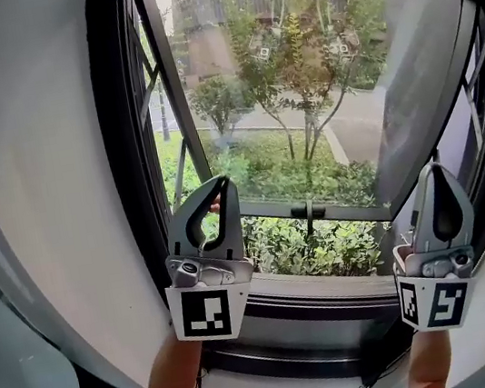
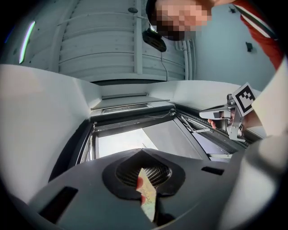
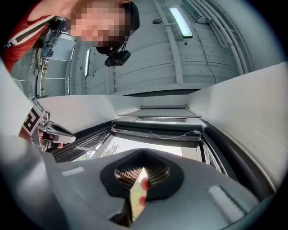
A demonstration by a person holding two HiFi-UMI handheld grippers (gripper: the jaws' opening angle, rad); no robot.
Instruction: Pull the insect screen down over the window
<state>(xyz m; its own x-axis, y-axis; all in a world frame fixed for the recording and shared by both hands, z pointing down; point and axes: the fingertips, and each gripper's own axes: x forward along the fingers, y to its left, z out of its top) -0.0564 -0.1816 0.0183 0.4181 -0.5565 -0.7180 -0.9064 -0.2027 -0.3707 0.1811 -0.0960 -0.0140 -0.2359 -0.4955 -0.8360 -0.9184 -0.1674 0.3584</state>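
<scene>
The window [image 1: 298, 87] stands open, with trees and a street outside. Its insect screen is rolled up in a dark housing [image 3: 155, 134] at the top of the frame, and a thin cord [image 3: 173, 134] hangs along it; the left gripper view shows that housing [image 2: 132, 120] too. My left gripper [image 1: 220, 183] points up in front of the lower left of the opening, jaws shut on nothing. My right gripper [image 1: 433, 169] points up at the lower right, also shut and empty. Neither touches the screen. From their own cameras, both the left gripper [image 2: 141, 151] and the right gripper [image 3: 144, 151] have their jaws pressed together.
A grey sash [image 1: 418, 85] swings outward on the right. A black handle [image 1: 308, 212] sits on the lower frame bar above the sill [image 1: 314, 289]. White wall [image 1: 46, 175] curves on the left, with a pale rounded object [image 1: 18, 364] below it.
</scene>
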